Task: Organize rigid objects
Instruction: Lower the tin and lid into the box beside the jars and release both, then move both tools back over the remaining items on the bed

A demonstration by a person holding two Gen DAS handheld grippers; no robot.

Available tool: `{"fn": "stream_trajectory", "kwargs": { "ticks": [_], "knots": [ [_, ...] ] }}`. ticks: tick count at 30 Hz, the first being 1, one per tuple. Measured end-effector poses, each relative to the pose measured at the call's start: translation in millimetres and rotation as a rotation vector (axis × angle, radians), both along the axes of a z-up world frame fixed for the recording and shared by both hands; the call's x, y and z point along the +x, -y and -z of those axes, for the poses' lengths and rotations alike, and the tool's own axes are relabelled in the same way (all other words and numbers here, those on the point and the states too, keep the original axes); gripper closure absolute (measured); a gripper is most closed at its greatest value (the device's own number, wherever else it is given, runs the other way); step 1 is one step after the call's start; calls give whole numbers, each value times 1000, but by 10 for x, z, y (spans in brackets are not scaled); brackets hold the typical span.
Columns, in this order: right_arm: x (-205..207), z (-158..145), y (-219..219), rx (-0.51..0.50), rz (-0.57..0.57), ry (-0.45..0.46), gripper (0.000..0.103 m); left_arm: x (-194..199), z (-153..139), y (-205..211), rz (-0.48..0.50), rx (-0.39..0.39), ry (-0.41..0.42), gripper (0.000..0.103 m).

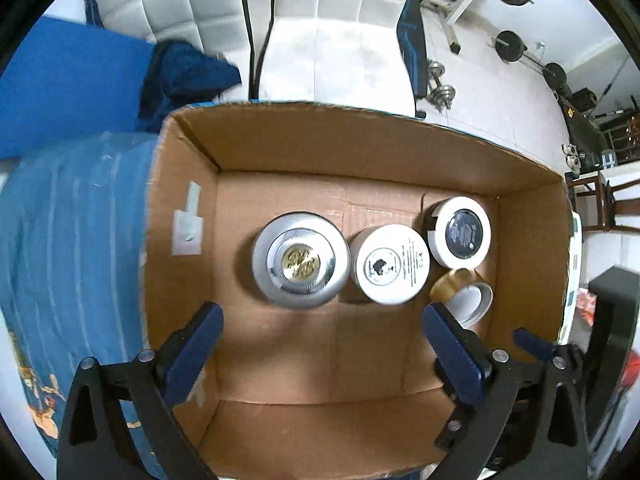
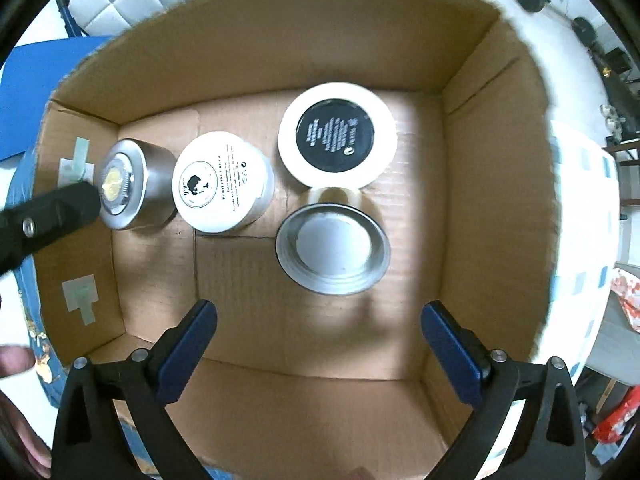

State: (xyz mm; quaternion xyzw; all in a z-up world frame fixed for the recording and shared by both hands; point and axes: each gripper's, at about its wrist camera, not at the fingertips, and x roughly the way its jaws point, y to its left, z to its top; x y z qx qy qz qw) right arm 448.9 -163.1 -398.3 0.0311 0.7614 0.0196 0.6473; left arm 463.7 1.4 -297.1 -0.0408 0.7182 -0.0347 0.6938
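An open cardboard box holds several round containers. A silver jar with a gold emblem stands at the left. A white jar with printed text is beside it. A white tin with a black label is at the right. A gold-sided open tin lies in front of that. My left gripper is open and empty above the box. My right gripper is open and empty near the open tin.
The box rests on a blue patterned bedcover. A blue mat and a dark blue cloth lie behind. A white padded surface and gym weights are on the floor beyond. The left gripper's black body shows at the left edge.
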Motion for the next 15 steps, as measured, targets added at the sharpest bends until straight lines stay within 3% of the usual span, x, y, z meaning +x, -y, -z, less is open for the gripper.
{"fn": "stream_trajectory", "kwargs": {
  "ticks": [3,8,15],
  "knots": [
    [-135,-186,36,1,6,38,0,-160,-204,60,17,43,64,1],
    [-428,-493,-75,-11,2,108,0,-407,-428,16,-22,45,163,1],
    [-763,-1169,36,11,1,218,0,-819,-826,29,-14,66,272,1]
  ]
}}
